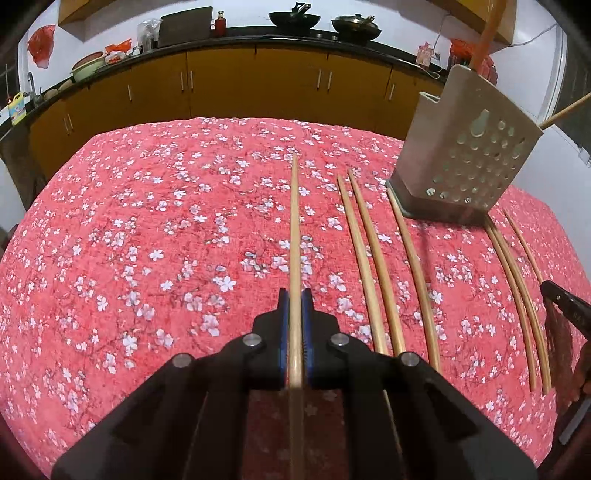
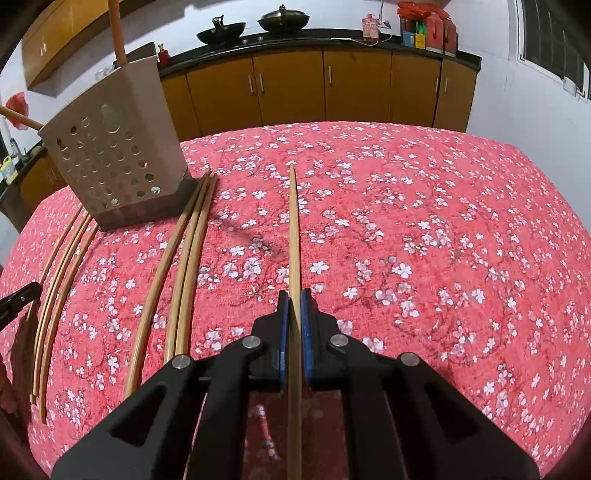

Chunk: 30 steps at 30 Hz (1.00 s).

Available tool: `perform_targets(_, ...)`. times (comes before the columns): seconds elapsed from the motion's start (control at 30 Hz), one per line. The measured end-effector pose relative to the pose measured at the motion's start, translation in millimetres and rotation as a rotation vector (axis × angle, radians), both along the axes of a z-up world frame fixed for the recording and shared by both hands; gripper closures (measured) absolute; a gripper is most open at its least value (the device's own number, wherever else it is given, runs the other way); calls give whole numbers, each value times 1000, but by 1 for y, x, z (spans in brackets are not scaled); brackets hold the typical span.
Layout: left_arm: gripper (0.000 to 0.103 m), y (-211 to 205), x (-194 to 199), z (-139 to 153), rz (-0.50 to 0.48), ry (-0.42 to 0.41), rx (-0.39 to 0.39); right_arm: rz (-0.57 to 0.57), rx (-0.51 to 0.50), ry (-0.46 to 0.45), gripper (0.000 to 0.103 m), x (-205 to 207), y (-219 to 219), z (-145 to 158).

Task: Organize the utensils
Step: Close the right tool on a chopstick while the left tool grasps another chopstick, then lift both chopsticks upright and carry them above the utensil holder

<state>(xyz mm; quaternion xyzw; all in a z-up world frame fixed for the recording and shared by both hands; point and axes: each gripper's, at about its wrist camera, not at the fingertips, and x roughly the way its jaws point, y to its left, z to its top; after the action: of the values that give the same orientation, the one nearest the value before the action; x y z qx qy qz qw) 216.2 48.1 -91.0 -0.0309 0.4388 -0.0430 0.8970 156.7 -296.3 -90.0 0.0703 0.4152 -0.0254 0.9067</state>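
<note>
My left gripper [image 1: 294, 295] is shut on a wooden chopstick [image 1: 294, 229] that points straight ahead over the table. My right gripper [image 2: 294, 295] is shut on another wooden chopstick [image 2: 293, 229], also pointing ahead. A beige perforated utensil holder [image 1: 469, 147] stands on the table, right of my left gripper and left of my right one in the right wrist view [image 2: 110, 155]; an orange handle [image 1: 485, 33] and a stick stand in it. Several loose chopsticks [image 1: 373, 258] lie on the cloth beside the holder, also in the right wrist view [image 2: 184, 266].
The table has a red floral cloth [image 1: 147, 240]. Behind it runs a dark counter over yellow cabinets [image 1: 221, 85] with woks [image 1: 294, 18], bottles and bags. The other gripper's black tip shows at the right edge [image 1: 565, 306] and at the left edge [image 2: 18, 299].
</note>
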Motion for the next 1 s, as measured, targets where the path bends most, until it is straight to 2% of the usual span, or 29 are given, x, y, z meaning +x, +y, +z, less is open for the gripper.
perform_targets(0.17, 93, 1, 2, 0, -1, 0, 1, -3, 4, 1, 95, -2, 0, 0)
perform_targets(0.7, 92, -1, -29, 2, -17, -5, 34, 6, 2, 2, 95, -12, 2, -1)
perform_targets(0.83, 95, -2, -31, 1, -18, -7, 48, 1, 9, -1, 95, -12, 1, 1)
perform_targets(1.0, 95, -1, -34, 6, -34, 2, 46, -11, 32, -57, 95, -21, -7, 22)
